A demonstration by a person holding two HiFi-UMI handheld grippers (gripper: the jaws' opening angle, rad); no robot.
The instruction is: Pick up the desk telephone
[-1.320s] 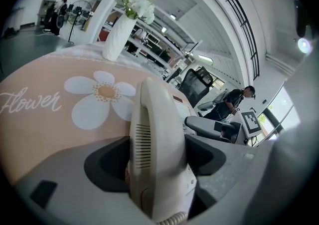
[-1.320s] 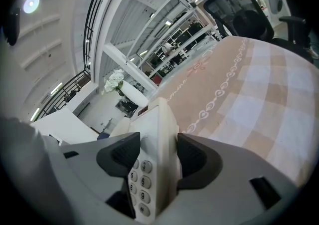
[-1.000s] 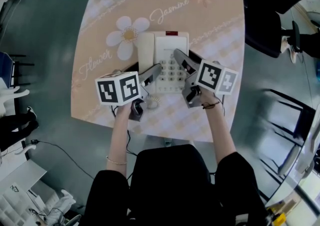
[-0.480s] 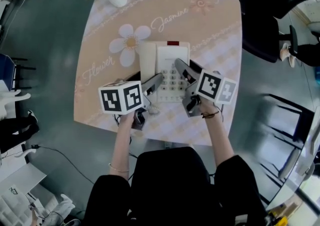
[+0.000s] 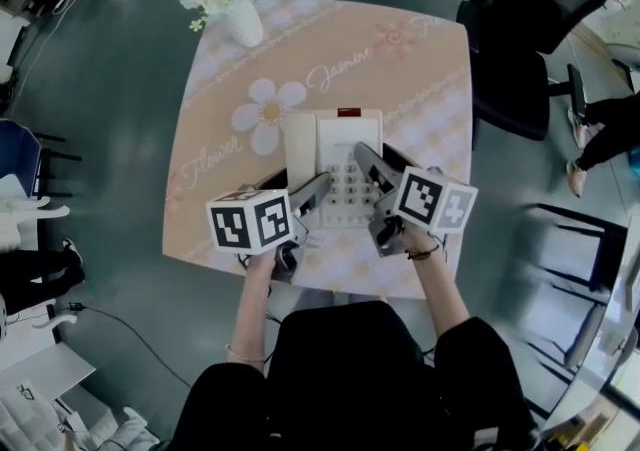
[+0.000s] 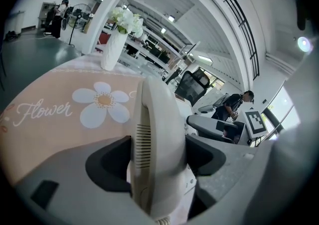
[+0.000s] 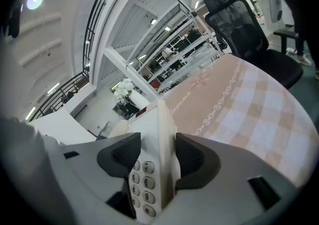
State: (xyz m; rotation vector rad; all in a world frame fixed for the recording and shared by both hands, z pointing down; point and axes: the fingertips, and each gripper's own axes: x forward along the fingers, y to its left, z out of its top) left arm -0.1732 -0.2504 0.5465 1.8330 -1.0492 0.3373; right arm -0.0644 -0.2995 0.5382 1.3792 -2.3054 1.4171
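The cream desk telephone (image 5: 335, 161) sits in the middle of the peach tablecloth (image 5: 420, 89); its handset (image 5: 298, 144) lies along the left side. My left gripper (image 5: 298, 185) is shut on the handset (image 6: 157, 134), which fills the gap between its dark pads in the left gripper view (image 6: 158, 151). My right gripper (image 5: 381, 161) is shut on the telephone's right edge beside the keypad (image 7: 139, 181), as the right gripper view (image 7: 158, 151) shows. I cannot tell whether the telephone's base touches the cloth.
A white vase of flowers (image 5: 236, 9) stands at the table's far left corner. A black office chair (image 5: 520, 29) is close to the far right corner. Dark floor surrounds the table; a person's leg (image 5: 600, 139) shows at the right edge.
The head view has drawn back, so the table looks smaller and lower in the frame. Both grippers have stayed clamped on the telephone in the same places.
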